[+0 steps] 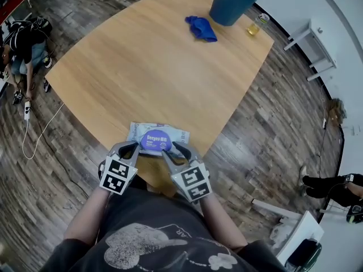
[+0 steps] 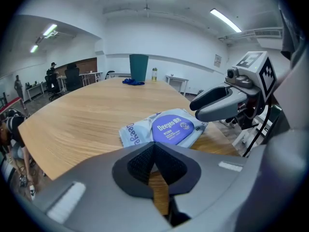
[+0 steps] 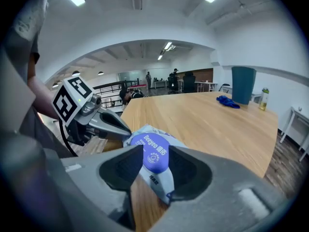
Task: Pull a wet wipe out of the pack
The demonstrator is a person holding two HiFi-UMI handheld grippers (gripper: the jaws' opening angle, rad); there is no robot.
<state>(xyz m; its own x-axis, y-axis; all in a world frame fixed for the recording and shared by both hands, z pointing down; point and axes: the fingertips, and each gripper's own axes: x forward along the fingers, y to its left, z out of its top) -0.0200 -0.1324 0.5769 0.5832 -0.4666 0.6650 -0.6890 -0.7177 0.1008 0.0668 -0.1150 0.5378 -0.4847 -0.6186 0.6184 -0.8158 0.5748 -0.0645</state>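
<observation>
wipe pack (image 1: 158, 137) lies by the table (image 1: 142, 67) edge between left gripper (image 1: 131, 148) and right gripper (image 1: 171, 151).

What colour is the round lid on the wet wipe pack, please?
The lid is purple with white print, clearest in the right gripper view.

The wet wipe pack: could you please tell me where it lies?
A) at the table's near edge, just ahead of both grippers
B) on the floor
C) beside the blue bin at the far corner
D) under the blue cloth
A: the wet wipe pack lies at the near edge of the table, just ahead of the left gripper and right gripper.
</observation>
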